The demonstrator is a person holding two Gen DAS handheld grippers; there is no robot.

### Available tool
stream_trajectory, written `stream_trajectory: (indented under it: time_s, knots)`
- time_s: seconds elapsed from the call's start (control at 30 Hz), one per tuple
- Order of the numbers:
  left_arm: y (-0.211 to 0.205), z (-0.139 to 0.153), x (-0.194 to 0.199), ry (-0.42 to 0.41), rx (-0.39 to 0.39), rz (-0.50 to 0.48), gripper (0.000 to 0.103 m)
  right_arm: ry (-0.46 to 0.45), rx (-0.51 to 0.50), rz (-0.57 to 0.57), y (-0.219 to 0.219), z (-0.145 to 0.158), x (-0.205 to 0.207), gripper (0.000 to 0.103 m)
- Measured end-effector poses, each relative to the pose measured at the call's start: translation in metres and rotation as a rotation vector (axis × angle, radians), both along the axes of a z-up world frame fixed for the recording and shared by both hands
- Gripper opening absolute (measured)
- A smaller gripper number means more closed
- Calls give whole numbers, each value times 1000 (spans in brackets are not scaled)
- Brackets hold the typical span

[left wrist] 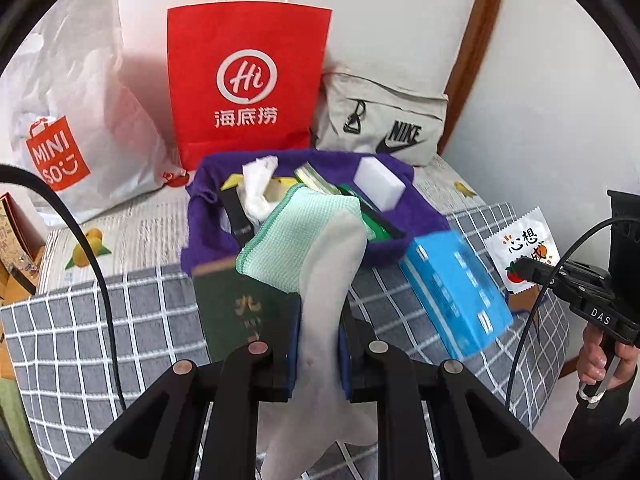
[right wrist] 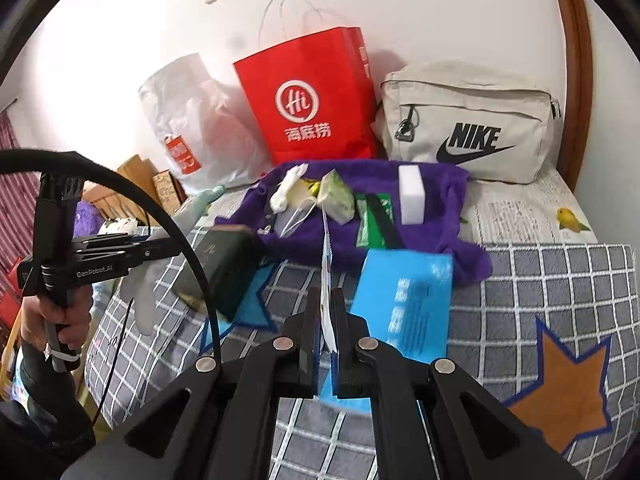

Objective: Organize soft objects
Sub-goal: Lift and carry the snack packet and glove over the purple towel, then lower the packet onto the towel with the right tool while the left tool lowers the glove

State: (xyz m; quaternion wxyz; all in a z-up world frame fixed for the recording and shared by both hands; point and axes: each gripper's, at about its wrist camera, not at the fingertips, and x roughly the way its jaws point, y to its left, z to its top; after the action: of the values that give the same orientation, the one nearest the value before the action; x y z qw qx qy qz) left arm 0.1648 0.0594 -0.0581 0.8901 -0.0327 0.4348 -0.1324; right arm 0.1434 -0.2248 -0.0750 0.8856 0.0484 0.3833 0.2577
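Note:
My left gripper (left wrist: 318,332) is shut on a white sock (left wrist: 332,280) with a mint-green cuff, held above the checked bedspread (left wrist: 80,320); it also shows in the right wrist view (right wrist: 160,246). My right gripper (right wrist: 327,312) is shut on a thin white printed packet (right wrist: 326,276), seen edge-on; in the left wrist view the packet (left wrist: 524,248) shows an orange and Chinese characters. A purple towel (right wrist: 432,188) lies on the bed, with a white sponge block (right wrist: 411,194), a green packet (right wrist: 374,220), tissue (right wrist: 286,190) and a face mask (right wrist: 336,196) on it.
A red paper bag (right wrist: 320,96), a white Miniso plastic bag (right wrist: 192,128) and a beige Nike pouch (right wrist: 468,120) stand against the wall. A blue box (right wrist: 404,304) and a dark green booklet (right wrist: 224,260) lie on the bedspread near the towel.

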Motion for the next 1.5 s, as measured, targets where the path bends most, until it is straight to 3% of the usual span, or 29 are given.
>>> stream_trajectory:
  time_s: [0.33,0.7,1.17,1.5]
  knots:
    - [10,8,50,-27,-12,17,16,2,3,-54,-7,8,59,4]
    - [15,-7,104,2,-19,22,16,66,-70,-76,6,-16,128,4]
    - [14,-33,146,28,-77,25,16,101,-106,-49,25,-38,156,4]
    - [13,-49,154,56,-56,16,16,131,-133,-26,39,-49,174,4]
